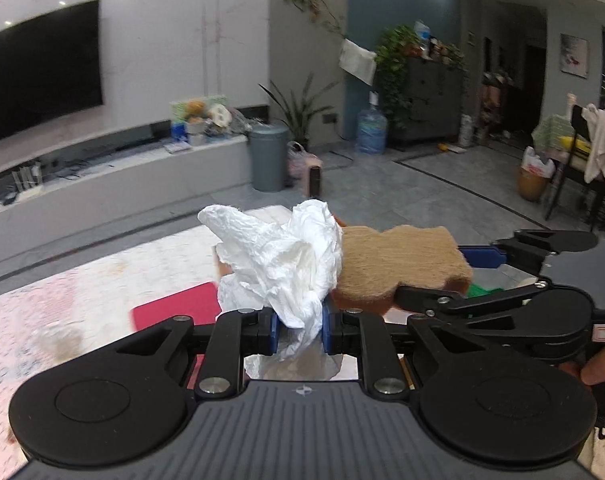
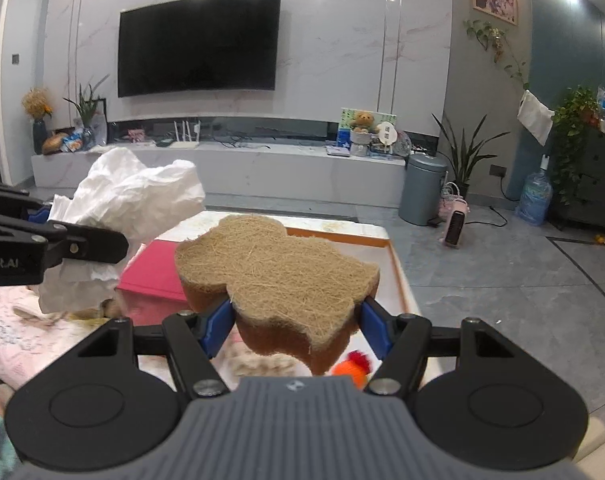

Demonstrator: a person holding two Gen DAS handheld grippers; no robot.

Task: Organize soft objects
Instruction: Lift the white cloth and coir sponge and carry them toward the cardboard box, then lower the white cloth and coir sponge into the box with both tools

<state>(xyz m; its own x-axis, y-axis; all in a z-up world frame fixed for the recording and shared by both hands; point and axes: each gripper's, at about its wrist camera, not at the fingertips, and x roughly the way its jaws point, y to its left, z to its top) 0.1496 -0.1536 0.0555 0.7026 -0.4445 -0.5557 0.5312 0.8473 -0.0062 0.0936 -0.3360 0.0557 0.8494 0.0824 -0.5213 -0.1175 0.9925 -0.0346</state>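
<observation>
The left claw [image 1: 300,330] is closed on a crumpled white tissue [image 1: 280,258], pinching its lower tail between the blue pads while the rest billows up and forward. The right claw [image 2: 294,326] is clamped on a tan sponge [image 2: 276,276] with a coarse fibrous top and an orange foam underside, gripped across its narrow waist. Both things are held in the air above the counter [image 2: 394,264], just beside each other, the tissue on the sponge's left.

The tissue looks nearly weightless and limp; it should tear or slip if tugged, so the bunched middle is probably a safer hold than a loose corner. The sponge seems light and springy, its foam giving under the pads; the waist, where the outline pinches in, appears the natural place to take it, and the rough top should resist sliding.

The counter is pale with an orange rim along its far and right edges. A red flat book [image 2: 154,272] lies towards its left side, and an orange fluffy toy [image 2: 352,366] shows below the sponge near the right edge. Beyond are a grey tiled floor, a wall-mounted television [image 2: 198,42], a grey bin [image 2: 422,190] and potted plants.
</observation>
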